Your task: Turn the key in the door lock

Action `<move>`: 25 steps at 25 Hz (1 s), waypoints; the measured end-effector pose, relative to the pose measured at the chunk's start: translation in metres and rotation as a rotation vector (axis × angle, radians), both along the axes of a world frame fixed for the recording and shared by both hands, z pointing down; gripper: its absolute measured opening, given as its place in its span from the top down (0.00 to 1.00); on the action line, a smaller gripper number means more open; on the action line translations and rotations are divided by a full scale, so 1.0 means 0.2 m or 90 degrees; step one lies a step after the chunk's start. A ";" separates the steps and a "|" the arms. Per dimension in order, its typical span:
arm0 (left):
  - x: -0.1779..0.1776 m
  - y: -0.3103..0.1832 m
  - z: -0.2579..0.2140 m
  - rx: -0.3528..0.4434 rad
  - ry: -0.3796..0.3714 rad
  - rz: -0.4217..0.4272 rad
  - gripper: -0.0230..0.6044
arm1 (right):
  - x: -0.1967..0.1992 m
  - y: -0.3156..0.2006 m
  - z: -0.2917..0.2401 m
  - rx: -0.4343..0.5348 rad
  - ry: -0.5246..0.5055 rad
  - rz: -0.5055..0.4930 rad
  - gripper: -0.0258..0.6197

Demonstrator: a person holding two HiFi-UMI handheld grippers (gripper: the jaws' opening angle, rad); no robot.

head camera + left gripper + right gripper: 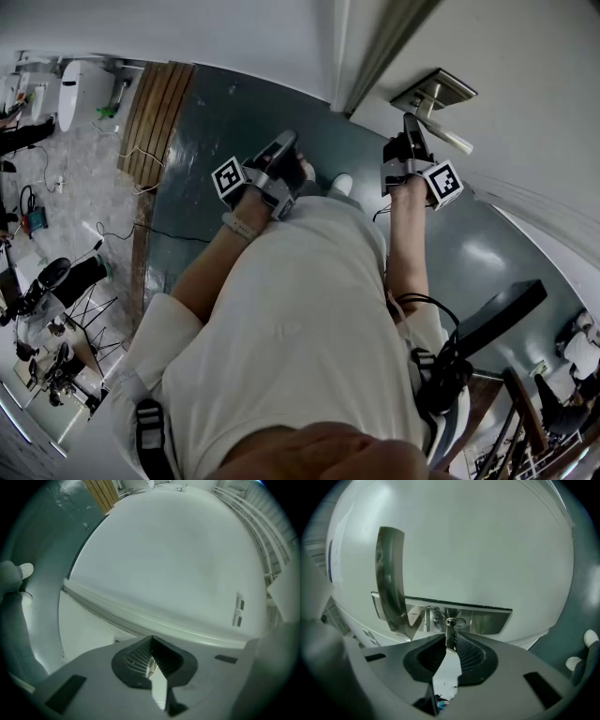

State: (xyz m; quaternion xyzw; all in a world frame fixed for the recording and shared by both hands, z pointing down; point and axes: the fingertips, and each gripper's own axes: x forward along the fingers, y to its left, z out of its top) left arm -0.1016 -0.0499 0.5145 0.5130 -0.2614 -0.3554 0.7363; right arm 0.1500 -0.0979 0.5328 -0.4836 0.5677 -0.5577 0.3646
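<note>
The key [450,631] sits in the lock [455,622] at the middle of the metal plate [490,620] on the white door [478,545], with the handle [390,573] at ten o'clock from it. Our right gripper [450,641] is nearly closed, its tips pinching what looks like the key's head, which is small here, so we judge they could slip or twist off-axis and bend it. We count one key, one lock, one handle and two grippers; the left gripper [151,641], at nine o'clock of the right, is closed on nothing.
</note>
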 end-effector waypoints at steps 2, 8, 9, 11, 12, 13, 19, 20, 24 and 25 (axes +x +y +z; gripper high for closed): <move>0.00 0.00 0.00 0.000 0.000 0.001 0.95 | 0.00 0.00 0.00 0.008 -0.045 0.000 0.86; 0.00 -0.01 0.00 -0.003 0.001 0.003 0.95 | -0.01 -0.01 0.02 0.037 -0.146 -0.006 0.85; 0.00 -0.01 0.00 -0.003 0.002 0.003 0.95 | -0.01 -0.01 0.01 0.041 -0.149 -0.007 0.85; 0.00 -0.01 0.00 -0.003 0.001 0.003 0.95 | -0.02 -0.01 0.01 0.046 -0.145 -0.010 0.85; 0.00 -0.01 0.01 -0.002 0.000 0.003 0.95 | -0.02 -0.01 0.01 0.048 -0.140 -0.012 0.85; 0.00 -0.01 0.01 -0.002 0.000 0.003 0.95 | -0.02 -0.01 0.01 0.051 -0.135 -0.015 0.85; 0.00 -0.01 0.01 -0.002 0.000 0.000 0.95 | -0.01 -0.01 0.01 0.088 -0.182 -0.022 0.84; 0.00 -0.01 0.01 -0.003 0.000 0.000 0.95 | -0.01 0.00 0.01 0.090 -0.182 -0.021 0.84; 0.01 -0.01 0.01 -0.003 0.000 0.001 0.95 | -0.02 0.03 -0.03 0.086 -0.034 -0.060 0.84; 0.01 -0.01 0.01 -0.003 0.000 0.001 0.95 | -0.02 0.05 -0.04 0.085 0.030 -0.075 0.84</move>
